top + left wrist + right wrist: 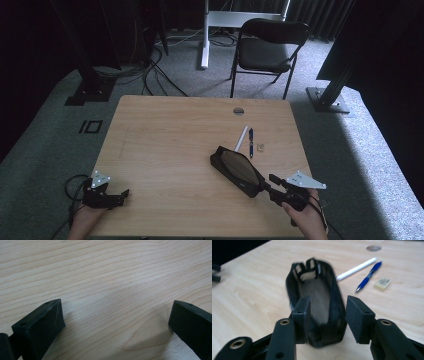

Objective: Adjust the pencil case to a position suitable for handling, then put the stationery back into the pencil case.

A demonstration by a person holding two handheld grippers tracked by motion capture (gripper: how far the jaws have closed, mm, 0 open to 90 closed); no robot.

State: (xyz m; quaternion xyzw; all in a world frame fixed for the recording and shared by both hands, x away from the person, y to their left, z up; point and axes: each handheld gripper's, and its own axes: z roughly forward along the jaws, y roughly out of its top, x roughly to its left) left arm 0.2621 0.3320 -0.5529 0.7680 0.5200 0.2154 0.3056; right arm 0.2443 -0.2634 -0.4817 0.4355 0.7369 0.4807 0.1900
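Counter: light wooden counter (165,150), wide bare room at left and centre.
Case: open black mesh pencil case (238,169) near right front edge.
Right gripper (327,317): jaws parted around the case's near end, not clamped; closing looks next.
Left gripper (122,193): spread open, idle at front-left.
Small items: white pen (242,138), blue pen (250,142), small eraser (261,147) just beyond the case.

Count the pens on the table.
2. A white pen and a blue pen lie side by side beyond the black pouch; more could be hidden inside it.
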